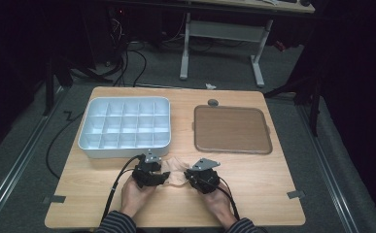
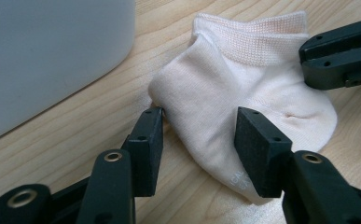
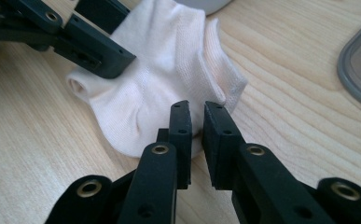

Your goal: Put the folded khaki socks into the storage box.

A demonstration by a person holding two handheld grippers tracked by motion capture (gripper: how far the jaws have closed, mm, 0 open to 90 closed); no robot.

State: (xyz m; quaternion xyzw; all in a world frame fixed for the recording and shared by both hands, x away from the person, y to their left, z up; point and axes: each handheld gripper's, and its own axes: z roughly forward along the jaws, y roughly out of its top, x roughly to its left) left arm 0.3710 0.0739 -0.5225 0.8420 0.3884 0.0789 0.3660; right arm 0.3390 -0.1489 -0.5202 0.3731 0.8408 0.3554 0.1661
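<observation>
**Two grippers meet over a pale sock at the table's near edge**

While the person's hands come in from the bottom of the high view, a pale pink sock (image 1: 176, 171) lies flat on the wooden table (image 1: 253, 182), low and centre in the frame, just below the white compartment box (image 1: 125, 127) and left of the brown tray (image 1: 231, 129). The left gripper (image 2: 199, 123) has its jaws spread, one at the sock's rounded end and the other resting over the fabric, so part of the sock sits between them without being squeezed. The right gripper (image 3: 197, 121) has its jaws nearly together at the sock's lower edge; a narrow gap shows, and it seems to pinch a fold there, though the contact is hard to see.
</observation>
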